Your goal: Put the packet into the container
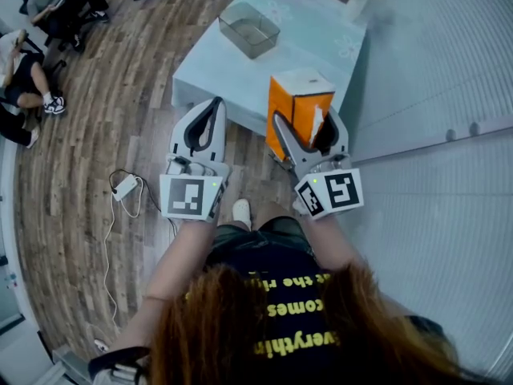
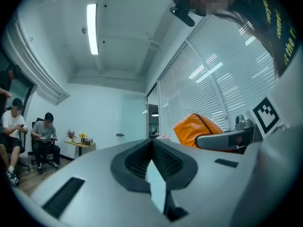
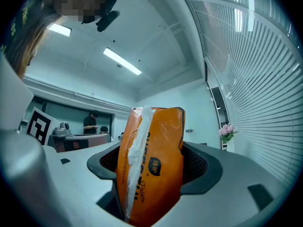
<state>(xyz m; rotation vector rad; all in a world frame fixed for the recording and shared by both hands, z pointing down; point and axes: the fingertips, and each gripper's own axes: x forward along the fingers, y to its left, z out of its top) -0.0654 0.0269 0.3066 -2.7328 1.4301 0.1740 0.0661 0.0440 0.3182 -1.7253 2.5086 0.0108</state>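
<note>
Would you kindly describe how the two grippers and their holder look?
Both the left gripper and right gripper are light grey, with tapering jaws lined in black ribbed pads. Each carries a white cube with black square markers. The person wears a dark shirt with yellow lettering.

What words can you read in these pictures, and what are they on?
"everythin", "comes", "the ri": yellow print, upside down and partly cut off, on the person's black shirt.
Orange packet: dark lettering and a small round logo, too blurred to read.
Left marker cube and right marker cube: square patterns only, no words.
</note>
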